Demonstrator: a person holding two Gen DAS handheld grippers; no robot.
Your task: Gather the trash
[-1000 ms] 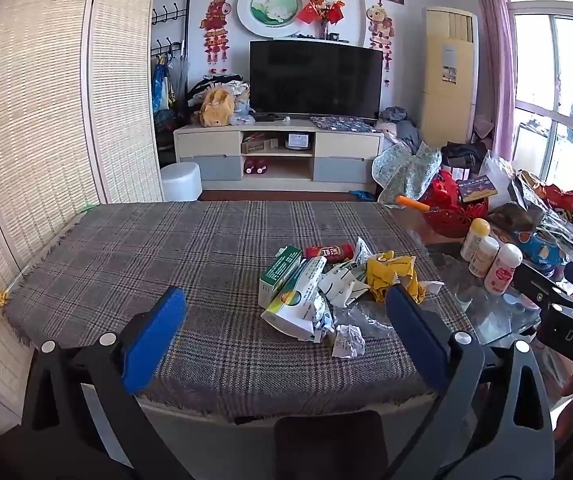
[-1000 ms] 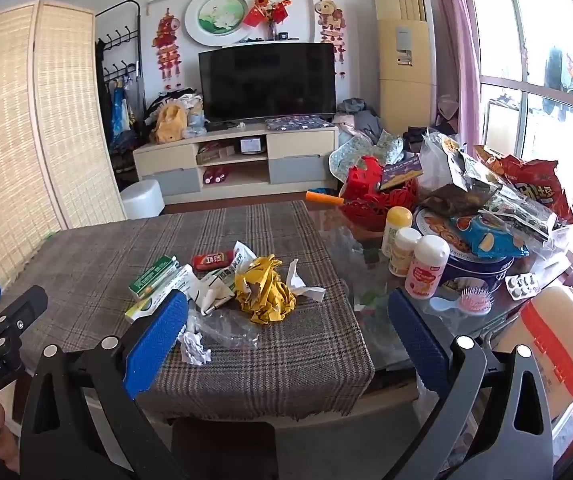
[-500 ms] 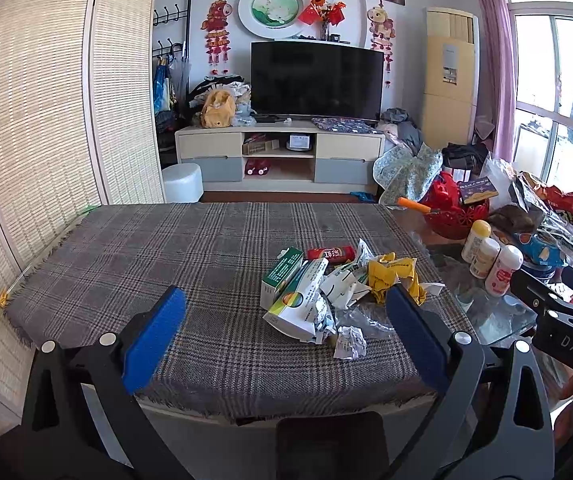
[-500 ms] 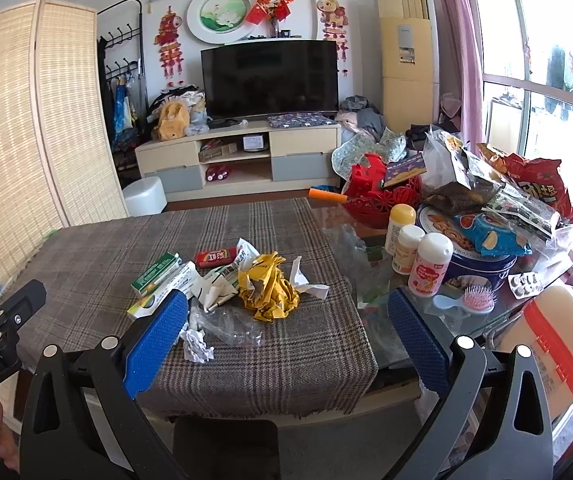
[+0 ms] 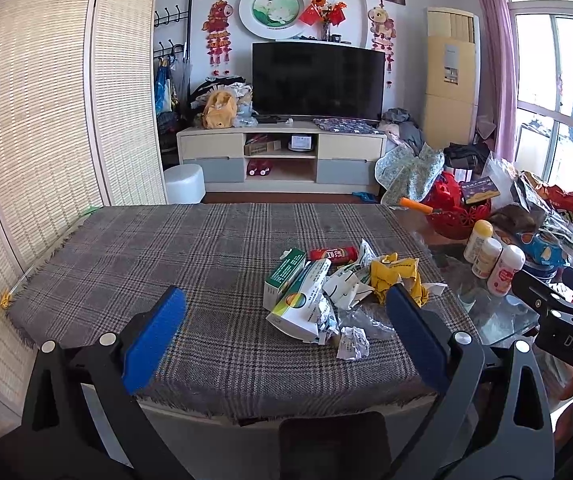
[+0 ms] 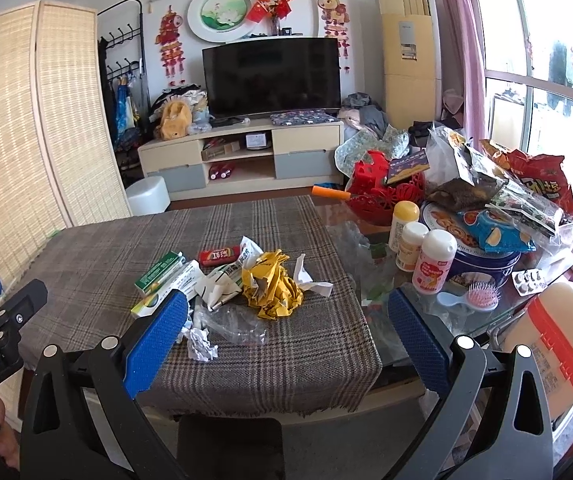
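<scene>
A pile of trash lies on the plaid tablecloth (image 5: pixel 146 264): a crumpled yellow wrapper (image 5: pixel 396 276) (image 6: pixel 272 286), green-and-white cartons (image 5: pixel 298 300) (image 6: pixel 162 274), a red snack packet (image 5: pixel 334 255) (image 6: pixel 219 255), torn white paper (image 6: pixel 312 280), clear plastic film (image 6: pixel 234 322) and a small paper ball (image 5: pixel 352 344) (image 6: pixel 200 344). My left gripper (image 5: pixel 282 332) is open and empty, just short of the pile above the table's near edge. My right gripper (image 6: pixel 286 328) is open and empty, also in front of the pile. Each gripper shows at the edge of the other's view.
To the right, on glass tabletop (image 6: pixel 370 276), stand three white bottles (image 6: pixel 430 266), a blue cookie tin (image 6: pixel 482 260), snack bags (image 6: pixel 542 188), a red basket (image 6: pixel 382 196), a pink hairbrush (image 6: pixel 482 296). A bamboo screen (image 5: pixel 46 120) stands left; TV cabinet (image 5: pixel 282 156) behind.
Both grippers have drifted slightly toward the table; the pile sits a little closer in both views. Nothing was grasped and both stay open.
</scene>
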